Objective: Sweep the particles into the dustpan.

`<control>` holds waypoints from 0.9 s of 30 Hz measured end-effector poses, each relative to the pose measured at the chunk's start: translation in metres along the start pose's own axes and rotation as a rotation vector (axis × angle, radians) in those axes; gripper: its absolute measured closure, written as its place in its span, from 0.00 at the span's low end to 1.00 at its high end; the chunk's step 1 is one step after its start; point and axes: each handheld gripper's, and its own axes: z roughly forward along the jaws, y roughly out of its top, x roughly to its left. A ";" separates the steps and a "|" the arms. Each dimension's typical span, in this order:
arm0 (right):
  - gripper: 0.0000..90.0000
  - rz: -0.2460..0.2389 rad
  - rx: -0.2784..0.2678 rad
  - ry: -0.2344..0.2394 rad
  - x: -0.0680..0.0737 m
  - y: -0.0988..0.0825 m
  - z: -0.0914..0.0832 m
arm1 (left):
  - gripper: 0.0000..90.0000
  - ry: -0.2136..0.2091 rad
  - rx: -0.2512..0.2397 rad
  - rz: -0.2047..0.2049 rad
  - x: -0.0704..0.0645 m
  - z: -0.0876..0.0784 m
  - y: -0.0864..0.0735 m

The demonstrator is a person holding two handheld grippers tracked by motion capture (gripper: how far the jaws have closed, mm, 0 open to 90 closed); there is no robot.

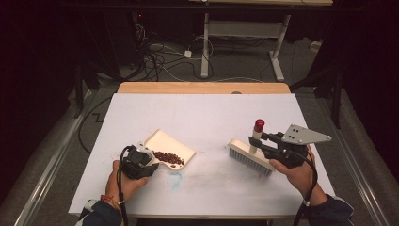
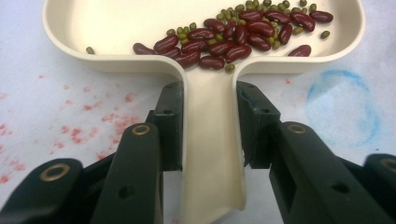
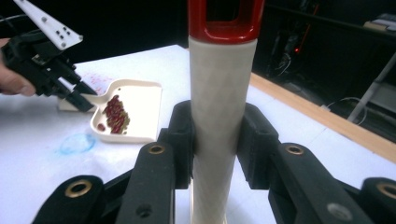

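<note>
While the white paper-covered surface (image 1: 202, 117) carries everything, the left gripper (image 1: 141, 162) sits at its near left, jaws clenched on the flat handle of a cream plastic dustpan (image 1: 170, 149); left gripper view shows both pads pressed against the handle sides, dustpan (image 2: 140, 28) tray just ahead. Inside the tray: pile of dark red kidney beans (image 2: 233, 35) mixed with small green mung beans (image 2: 243, 9), bunched toward the handle end and one side. In high view the beans (image 1: 168, 157) lie in the pan's near part. Faint blue ring mark (image 1: 175, 179) on the surface just beside the pan; red speckle stains (image 2: 93, 107) on the paper on the handle's other side.

Right gripper (image 1: 270, 143) at near right, jaws grasping the upright cream handle of a small hand brush with red cap (image 1: 256, 136); brush head with pale bristles (image 1: 249, 157) rests on the surface, well apart from the dustpan. Right gripper view: handle (image 3: 219, 107) clamped between both pads, red cap on top, left gripper (image 3: 74, 95) and dustpan (image 3: 140, 112) farther off

Wooden edge (image 1: 202, 87) along the far side; cables on the floor (image 1: 160, 61) beyond
</note>
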 end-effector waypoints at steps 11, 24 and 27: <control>0.77 0.016 0.014 0.019 -0.006 -0.009 -0.018 | 0.71 0.022 -0.011 -0.052 0.013 -0.005 -0.007; 0.77 0.042 0.028 0.094 -0.016 -0.017 -0.037 | 0.71 0.069 -0.017 -0.117 0.029 -0.006 -0.013; 0.77 0.041 0.039 0.130 -0.017 -0.015 -0.038 | 0.71 0.081 -0.019 -0.125 0.028 -0.004 -0.012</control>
